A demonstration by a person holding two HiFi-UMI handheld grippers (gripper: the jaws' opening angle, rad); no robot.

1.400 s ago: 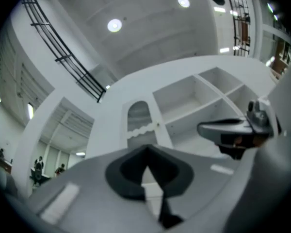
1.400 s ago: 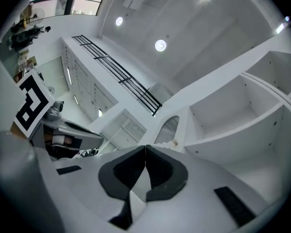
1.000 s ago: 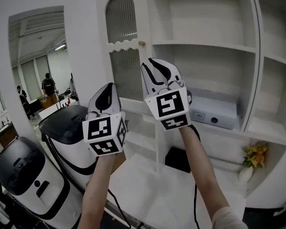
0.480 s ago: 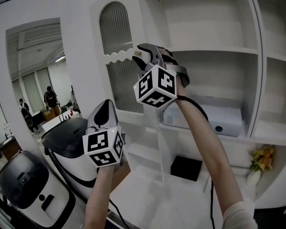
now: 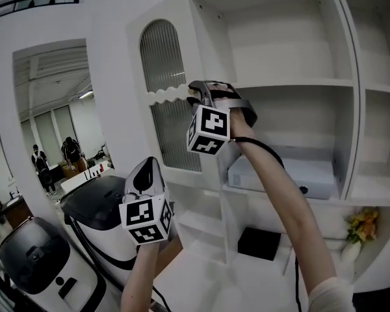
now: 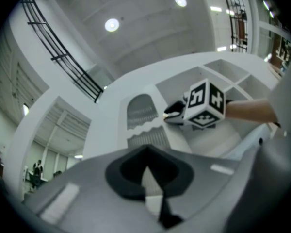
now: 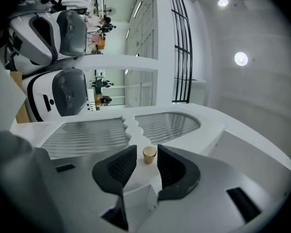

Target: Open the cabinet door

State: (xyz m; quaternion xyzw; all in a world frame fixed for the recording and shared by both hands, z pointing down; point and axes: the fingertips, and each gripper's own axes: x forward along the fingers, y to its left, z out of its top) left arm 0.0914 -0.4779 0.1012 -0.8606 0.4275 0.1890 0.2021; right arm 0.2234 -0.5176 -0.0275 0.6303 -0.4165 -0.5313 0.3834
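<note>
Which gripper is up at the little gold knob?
The right gripper: its open jaws, just closing slightly, flank the gold knob on the cabinet door. The left gripper hangs lower.

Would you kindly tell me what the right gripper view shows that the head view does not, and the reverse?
Only the right gripper view: the gold knob between the jaws of the right gripper, which stand apart around it, just easing closed. Only the head view: the left gripper lower down, a white box and flowers on the shelves. Both: the cabinet door with ribbed glass.
</note>
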